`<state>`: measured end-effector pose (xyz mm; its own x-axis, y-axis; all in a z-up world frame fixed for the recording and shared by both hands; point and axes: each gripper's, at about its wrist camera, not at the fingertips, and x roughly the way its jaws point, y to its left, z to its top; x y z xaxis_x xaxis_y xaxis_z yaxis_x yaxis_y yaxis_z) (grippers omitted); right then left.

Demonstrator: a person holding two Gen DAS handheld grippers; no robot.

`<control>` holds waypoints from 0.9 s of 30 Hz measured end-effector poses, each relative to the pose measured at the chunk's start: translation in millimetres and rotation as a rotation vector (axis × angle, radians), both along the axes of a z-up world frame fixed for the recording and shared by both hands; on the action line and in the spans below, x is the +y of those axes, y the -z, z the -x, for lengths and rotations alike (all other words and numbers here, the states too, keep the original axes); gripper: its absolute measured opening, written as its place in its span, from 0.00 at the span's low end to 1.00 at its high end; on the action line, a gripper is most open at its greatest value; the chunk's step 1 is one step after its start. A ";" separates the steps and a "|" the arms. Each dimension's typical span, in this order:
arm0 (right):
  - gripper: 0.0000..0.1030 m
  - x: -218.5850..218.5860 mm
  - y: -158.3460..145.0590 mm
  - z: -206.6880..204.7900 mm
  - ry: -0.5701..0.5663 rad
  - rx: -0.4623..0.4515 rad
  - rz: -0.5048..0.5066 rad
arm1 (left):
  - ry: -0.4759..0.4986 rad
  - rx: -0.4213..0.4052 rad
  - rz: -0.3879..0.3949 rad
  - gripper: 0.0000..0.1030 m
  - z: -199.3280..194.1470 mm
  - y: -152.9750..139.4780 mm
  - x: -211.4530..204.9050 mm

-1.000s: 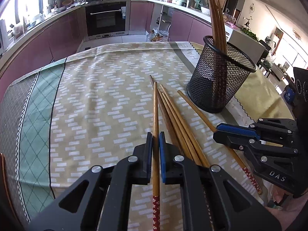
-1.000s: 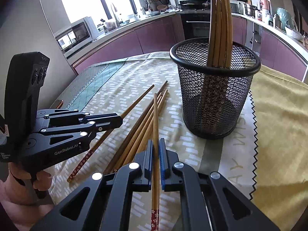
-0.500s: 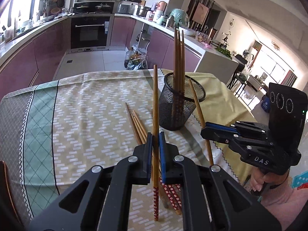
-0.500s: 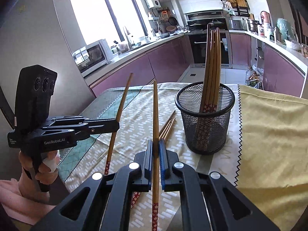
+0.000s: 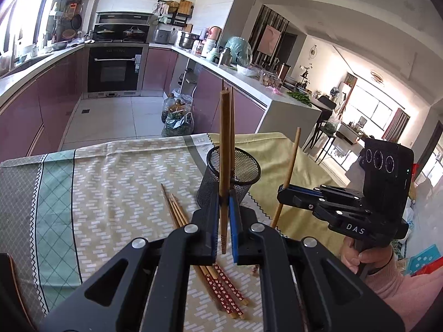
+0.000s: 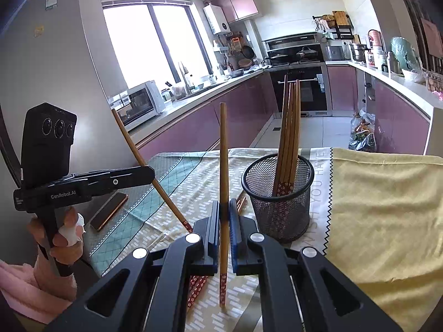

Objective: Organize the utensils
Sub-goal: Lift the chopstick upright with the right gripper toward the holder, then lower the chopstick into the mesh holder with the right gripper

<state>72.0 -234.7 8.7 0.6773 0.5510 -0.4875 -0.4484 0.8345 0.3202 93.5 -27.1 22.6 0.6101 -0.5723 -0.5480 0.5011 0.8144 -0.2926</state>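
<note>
Each tool clamps one light, stiff, slick wooden chopstick: left tool (image 5: 224,215), right tool (image 6: 224,221). Both sticks stand above the counter beside the mesh holder (image 6: 278,196); a mid-shaft pinch limits swivel.

White letters "DAS" mark the side of the right gripper (image 5: 285,192), seen at four o'clock from our left wrist camera. Our right wrist camera reads "GenRobot.AI" on the flank of the left gripper (image 6: 149,173) at nine o'clock. On the tablecloth (image 6: 321,182) covering the counter, grey capitals along the band at three o'clock of the mesh holder (image 6: 277,202) spell "WISH YOU HAVE"; we cannot read further.
</note>
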 end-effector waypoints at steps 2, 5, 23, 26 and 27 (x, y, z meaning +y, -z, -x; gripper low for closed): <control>0.05 -3.5 -5.7 -1.1 0.004 -0.017 -0.007 | 0.001 -0.011 0.006 0.07 -2.4 -4.2 -3.4; 0.05 -8.2 -13.1 -4.1 0.014 -0.040 -0.011 | -0.003 -0.021 0.022 0.07 -8.6 -10.5 -6.5; 0.05 -26.9 -75.5 -20.5 0.050 -0.205 -0.007 | -0.003 -0.125 0.059 0.07 -36.2 -66.6 -28.4; 0.05 -28.4 -81.0 -24.7 0.056 -0.218 -0.004 | -0.006 -0.146 0.055 0.07 -39.9 -75.1 -33.2; 0.05 -28.9 -82.1 -26.8 0.061 -0.223 -0.001 | -0.010 -0.153 0.050 0.07 -41.5 -77.1 -34.9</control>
<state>98.8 -263.6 90.8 0.8001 0.5062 -0.3218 -0.4569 0.8619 0.2199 135.0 -62.0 99.7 0.6899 -0.5902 -0.4192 0.5349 0.8058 -0.2541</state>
